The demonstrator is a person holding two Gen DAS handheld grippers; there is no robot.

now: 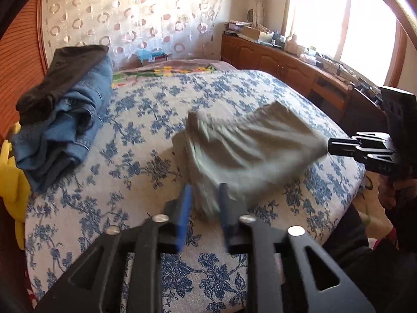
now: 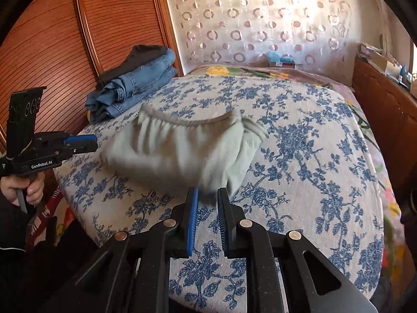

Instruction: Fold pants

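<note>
Pants: the grey-green pants [image 1: 247,143] hang bunched between your two claws, lifted just above the floral bed [image 2: 299,156].
Left claw: your left claw [image 1: 204,203] is clamped on one end of the cloth.
Right claw: your right claw [image 2: 207,203] pinches the other end, near the gathered waistband.
Step in hand: lower both ends level, keep the cloth taut, and lay it flat before creasing.
Clearance: stay well apart from the folded jeans stack [image 2: 133,83].

Both cameras sit close above the bed [image 1: 146,99] — each looking forward past its own fingers toward the curtain [image 2: 260,20]. They share the grey pants [image 1: 247,140], the bedspread and the jeans pile [image 2: 135,83] — seen from opposite sides.
</note>
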